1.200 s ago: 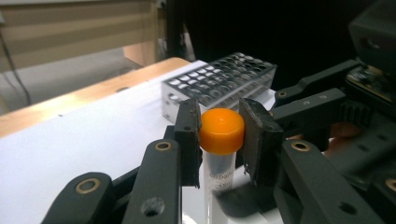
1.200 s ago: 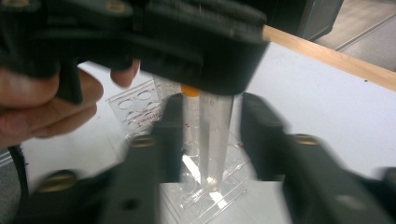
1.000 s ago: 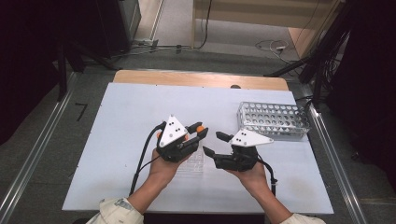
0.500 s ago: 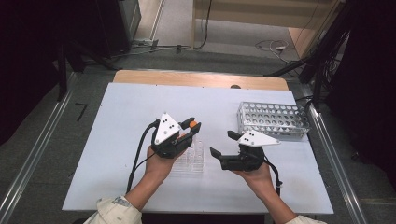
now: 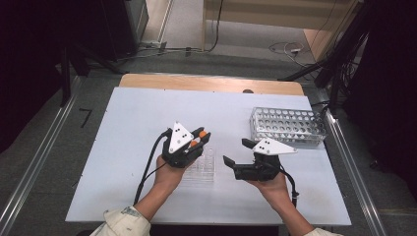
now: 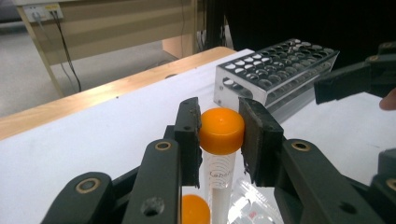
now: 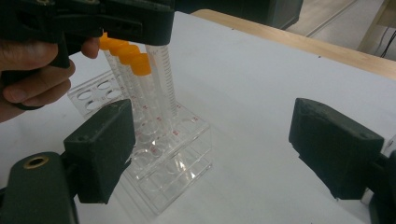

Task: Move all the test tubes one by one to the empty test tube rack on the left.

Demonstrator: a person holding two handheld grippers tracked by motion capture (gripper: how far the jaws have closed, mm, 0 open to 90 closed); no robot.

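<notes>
Orange-capped tube (image 6: 221, 135) sits pinched at its cap by our left gripper (image 6: 220, 140) above the clear rack (image 7: 159, 154); our right gripper (image 7: 224, 154), jaws just opened wide, holds nothing. Light, slippery plastic: we'd grip the cap

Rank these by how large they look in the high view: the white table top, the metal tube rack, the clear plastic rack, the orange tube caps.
1. White table top, by far the largest.
2. Metal tube rack.
3. Clear plastic rack, though the left hand-held gripper covers part of it, so its rank below the metal rack is unsure.
4. Orange tube caps, the smallest.
</notes>
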